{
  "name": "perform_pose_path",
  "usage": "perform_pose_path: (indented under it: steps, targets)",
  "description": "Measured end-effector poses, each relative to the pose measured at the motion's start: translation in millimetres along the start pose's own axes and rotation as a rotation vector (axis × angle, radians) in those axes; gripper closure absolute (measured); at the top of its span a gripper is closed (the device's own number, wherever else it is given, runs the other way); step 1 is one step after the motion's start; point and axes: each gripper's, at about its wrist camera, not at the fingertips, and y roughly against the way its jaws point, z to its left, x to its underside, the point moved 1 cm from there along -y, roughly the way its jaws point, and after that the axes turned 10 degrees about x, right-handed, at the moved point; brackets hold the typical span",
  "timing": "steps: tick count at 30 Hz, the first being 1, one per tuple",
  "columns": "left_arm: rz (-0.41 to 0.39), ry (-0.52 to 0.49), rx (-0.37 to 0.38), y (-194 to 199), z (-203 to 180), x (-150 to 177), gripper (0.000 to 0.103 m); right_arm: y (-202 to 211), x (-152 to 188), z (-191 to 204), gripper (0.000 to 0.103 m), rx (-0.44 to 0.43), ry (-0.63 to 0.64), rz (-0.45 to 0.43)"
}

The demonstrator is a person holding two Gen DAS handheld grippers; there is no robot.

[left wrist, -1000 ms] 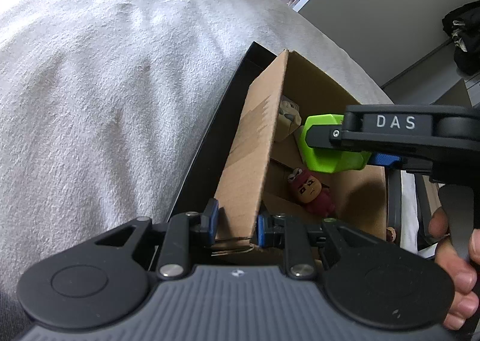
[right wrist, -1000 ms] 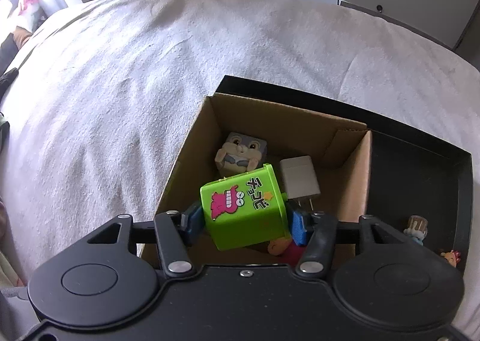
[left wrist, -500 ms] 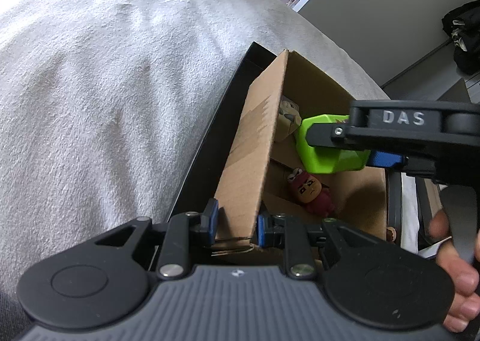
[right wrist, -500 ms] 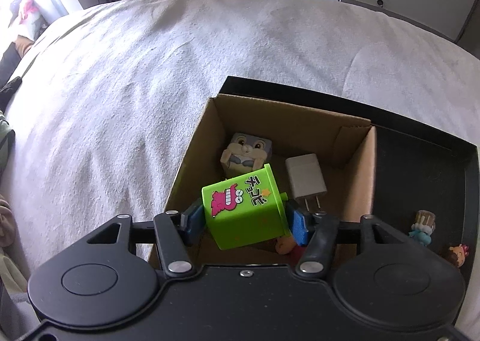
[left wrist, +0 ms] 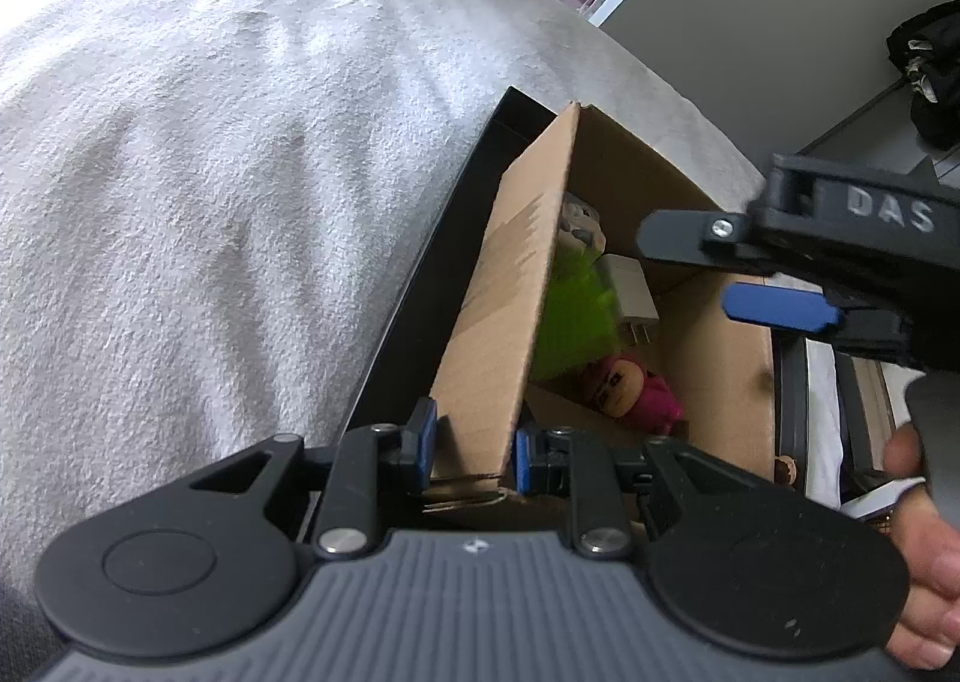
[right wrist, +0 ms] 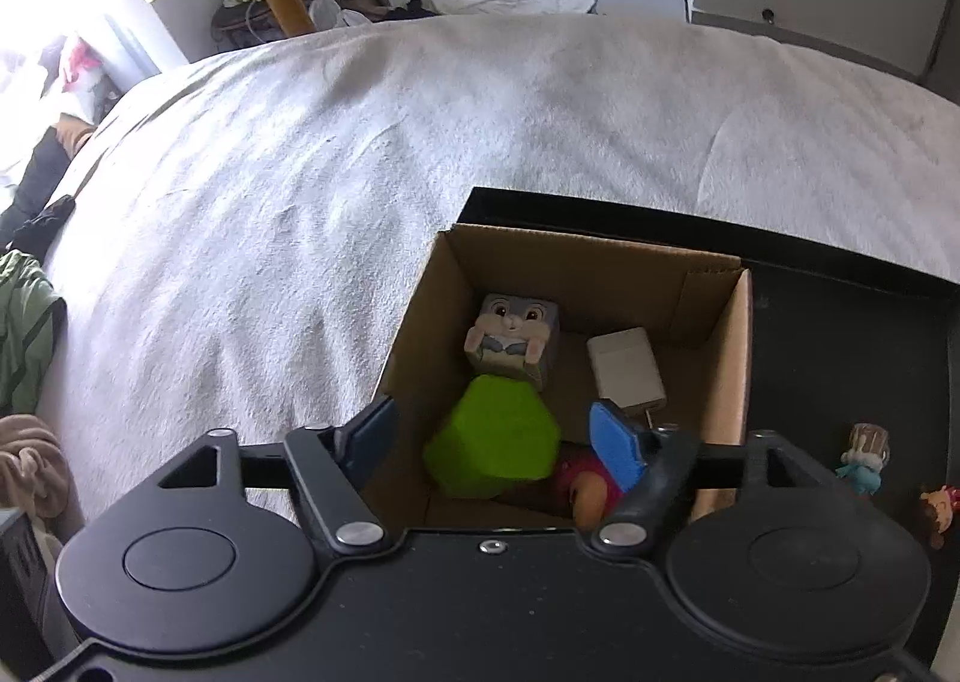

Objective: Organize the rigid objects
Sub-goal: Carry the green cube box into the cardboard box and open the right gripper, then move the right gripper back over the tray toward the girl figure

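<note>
A cardboard box [right wrist: 729, 346] sits in a black tray [right wrist: 840, 334] on the bed. My left gripper [left wrist: 474, 442] is shut on the box's near wall [left wrist: 504, 322]. My right gripper [right wrist: 495, 436] is open above the box; it also shows in the left wrist view [left wrist: 774, 274]. The green cube [right wrist: 495, 445], blurred, is free between its fingers, inside the box [left wrist: 570, 322]. Also in the box are a grey rabbit cube [right wrist: 513, 337], a white charger [right wrist: 627, 367] and a pink figure [left wrist: 630, 391].
Two small figurines [right wrist: 864, 457] [right wrist: 939, 508] lie in the black tray right of the box. The white bedspread [right wrist: 360, 172] spreads left and behind. A low table, slippers and clothes lie on the floor beyond.
My right gripper has opened and let go of the green cube, which has dropped into the box. The right gripper has lifted back. The left gripper still holds the box wall.
</note>
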Motion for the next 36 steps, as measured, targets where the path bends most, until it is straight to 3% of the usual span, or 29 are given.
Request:
perform_pose_path:
  steps: [14,36]
  targets:
    - [-0.005,-0.008,-0.012,1.0,-3.2,1.5,0.079,31.4,9.3,-37.4,0.030,0.037,0.012,-0.041]
    - [-0.015,-0.023,-0.064,-0.6,-12.5,3.7,0.080,53.2,34.0,-143.6,0.011,0.143,-0.093,-0.095]
